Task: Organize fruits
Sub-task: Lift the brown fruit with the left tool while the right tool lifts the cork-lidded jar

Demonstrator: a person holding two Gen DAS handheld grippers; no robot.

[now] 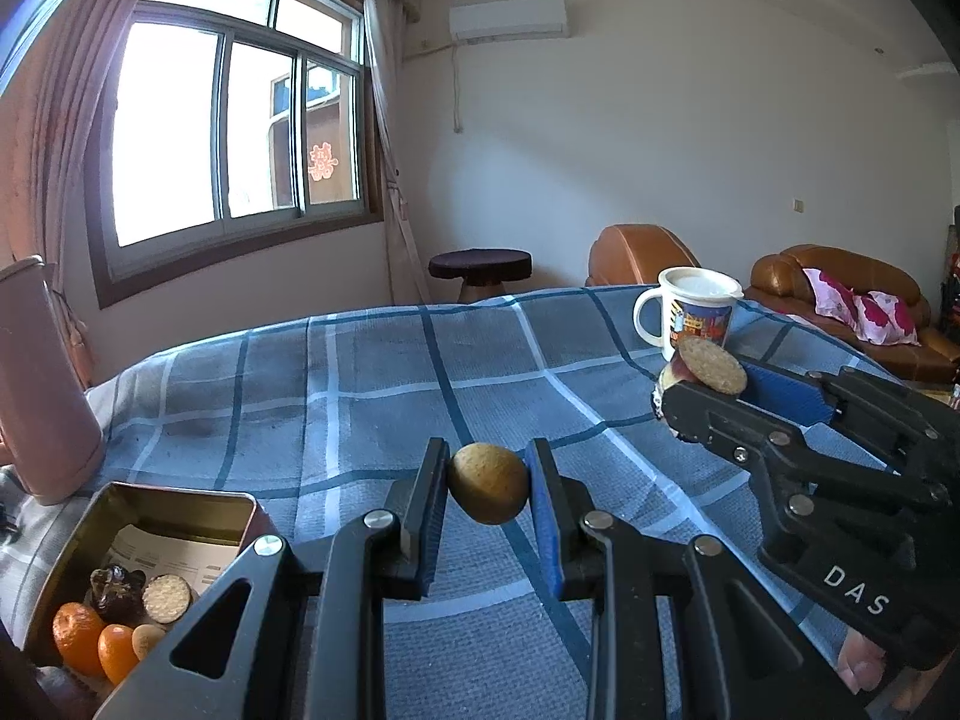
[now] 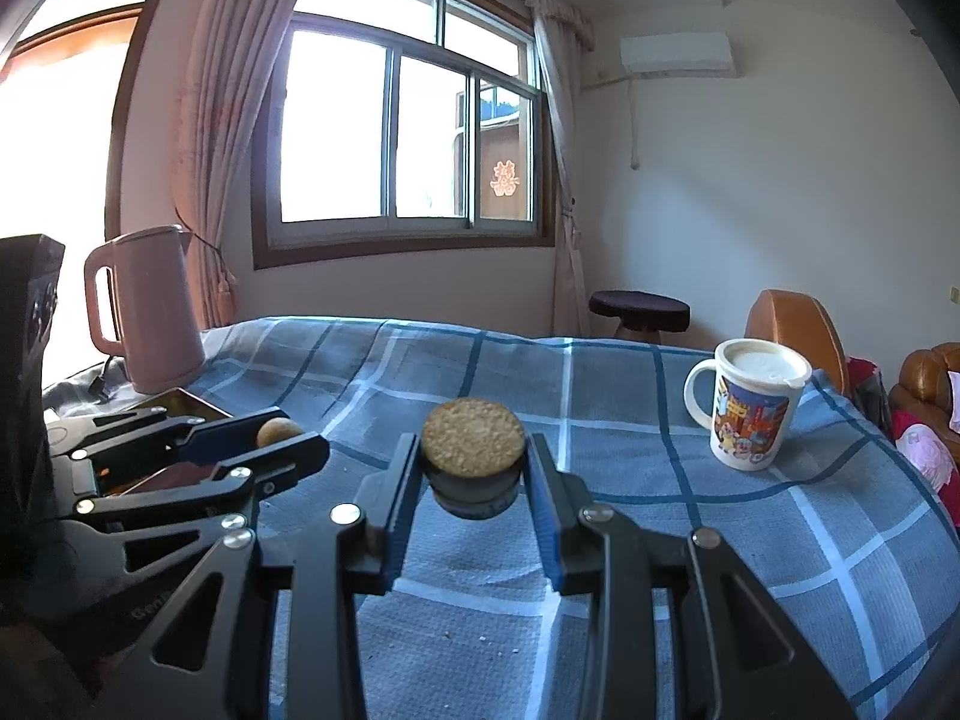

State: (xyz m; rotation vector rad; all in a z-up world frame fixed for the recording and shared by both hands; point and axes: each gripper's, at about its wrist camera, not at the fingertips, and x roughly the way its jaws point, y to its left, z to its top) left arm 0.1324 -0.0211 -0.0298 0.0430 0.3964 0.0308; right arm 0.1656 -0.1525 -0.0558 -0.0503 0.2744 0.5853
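Sideways, brown fruit between jaws

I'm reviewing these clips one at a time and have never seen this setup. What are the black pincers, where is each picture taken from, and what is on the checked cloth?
There is no robot: a person holds a two-finger clamp in each hand, each with a camera looking along its fingers.

The left camera shows the left gripper shut on a small round brownish fruit. At lower left sits an open tin holding oranges and biscuits.

The right camera shows the right gripper shut on a round stack topped by a biscuit. Each clamp also appears at the edge of the other's picture.

On the blue checked cloth stand a lidded mug and a pink kettle.
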